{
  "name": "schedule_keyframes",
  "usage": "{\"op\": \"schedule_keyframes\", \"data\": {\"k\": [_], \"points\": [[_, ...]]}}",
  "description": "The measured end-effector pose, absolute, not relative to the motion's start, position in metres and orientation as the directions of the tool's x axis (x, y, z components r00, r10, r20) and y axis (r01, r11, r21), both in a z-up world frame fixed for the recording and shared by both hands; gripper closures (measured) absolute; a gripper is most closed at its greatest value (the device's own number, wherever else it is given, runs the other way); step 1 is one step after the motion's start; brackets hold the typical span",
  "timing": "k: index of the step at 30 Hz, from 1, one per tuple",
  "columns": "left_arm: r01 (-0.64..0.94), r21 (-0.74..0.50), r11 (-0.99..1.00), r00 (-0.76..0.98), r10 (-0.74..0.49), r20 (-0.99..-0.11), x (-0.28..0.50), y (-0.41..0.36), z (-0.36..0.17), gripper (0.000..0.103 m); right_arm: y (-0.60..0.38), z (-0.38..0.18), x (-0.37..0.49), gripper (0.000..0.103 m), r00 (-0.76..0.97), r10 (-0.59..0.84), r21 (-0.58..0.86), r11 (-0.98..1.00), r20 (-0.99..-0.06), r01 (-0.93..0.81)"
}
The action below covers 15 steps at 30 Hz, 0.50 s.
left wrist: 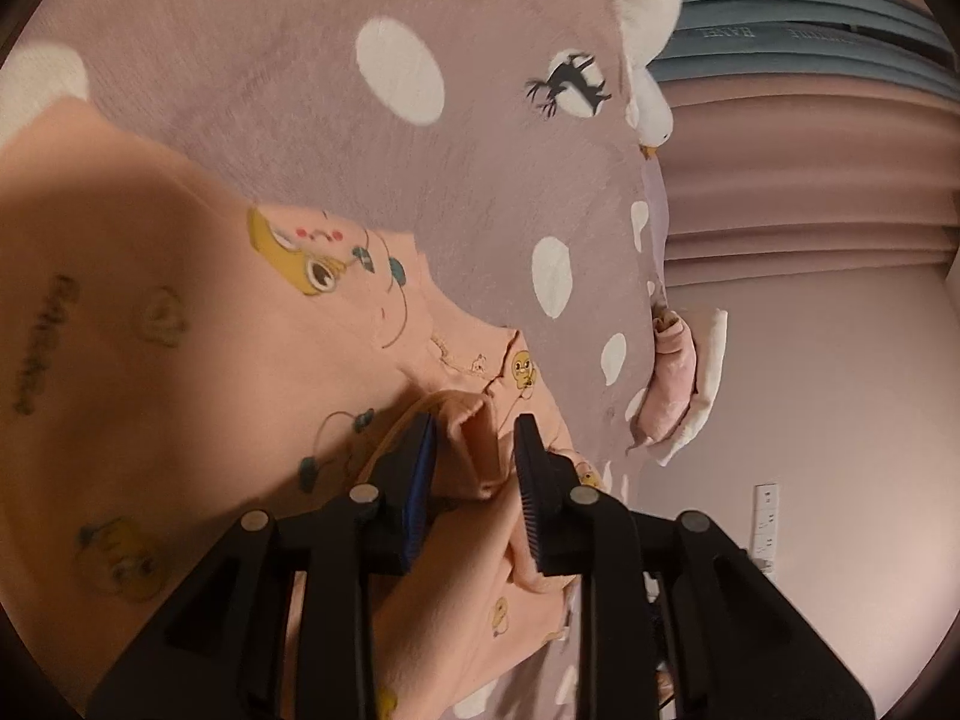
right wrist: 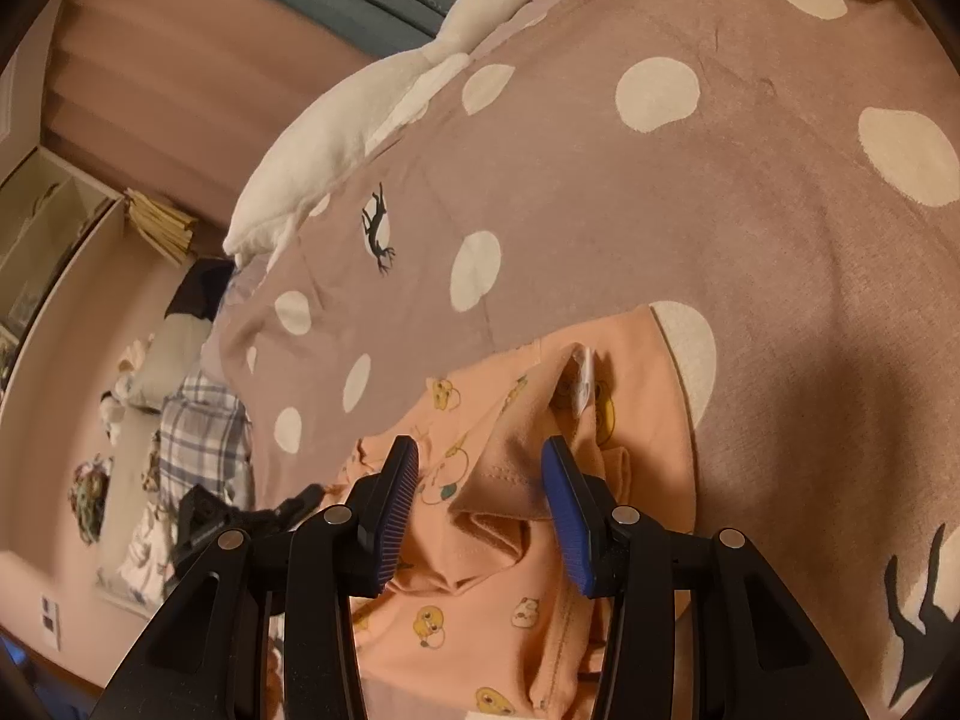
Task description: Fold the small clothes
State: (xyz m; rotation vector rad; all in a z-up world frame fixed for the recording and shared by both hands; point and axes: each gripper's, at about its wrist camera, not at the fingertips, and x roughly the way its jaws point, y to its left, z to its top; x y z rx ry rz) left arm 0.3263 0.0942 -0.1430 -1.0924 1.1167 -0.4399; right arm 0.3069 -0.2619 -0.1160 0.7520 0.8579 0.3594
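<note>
On my left gripper [left wrist: 474,462] the fingers stand a little apart, with a bunched fold of the peach garment [left wrist: 198,360] poking up between them; the pads do not seem to press on it, so I read that side as let go. The garment itself lies spread on the polka-dot bedspread [left wrist: 288,84], printed with small yellow cartoon figures, and a folded pink stack [left wrist: 672,384] sits near the bed's far edge. Over on my right gripper [right wrist: 480,480] the fingers are about half open and straddle a raised ridge of the same cloth without pinching it (the label [right wrist: 585,381] shows just beyond). My worry from here: if I close either side now, I would likely catch only the top layer of that ridge, and lifting it would drag the fold askew. The loose hump under the left could also snag on a pad as I pull away. The plush goose [right wrist: 336,132] lies well clear.
</note>
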Motion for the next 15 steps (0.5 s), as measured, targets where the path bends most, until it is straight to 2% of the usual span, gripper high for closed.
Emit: {"op": "schedule_keyframes", "data": {"k": [2, 4, 11, 15], "points": [[-0.233, -0.873, 0.428, 0.419, -0.766, -0.487, 0.33, 0.092, -0.148, 0.081, -0.262, -0.116, 0.307, 0.057, 0.615, 0.564, 0.717, 0.697, -0.552, 0.005], [-0.23, -0.872, 0.431, 0.432, -0.758, -0.489, 0.329, 0.092, -0.147, 0.099, -0.261, -0.117, 0.307, 0.057, 0.613, 0.559, 0.711, 0.703, -0.558, 0.005], [-0.212, -0.875, 0.436, 0.561, -0.678, -0.474, 0.319, 0.106, -0.128, 0.098, -0.263, -0.119, 0.307, 0.057, 0.615, 0.556, 0.713, 0.701, -0.559, 0.015], [-0.232, -0.84, 0.491, 0.682, -0.533, -0.5, 0.312, 0.125, -0.1, 0.099, -0.263, -0.113, 0.309, 0.057, 0.631, 0.557, 0.722, 0.692, -0.54, 0.007]]}}
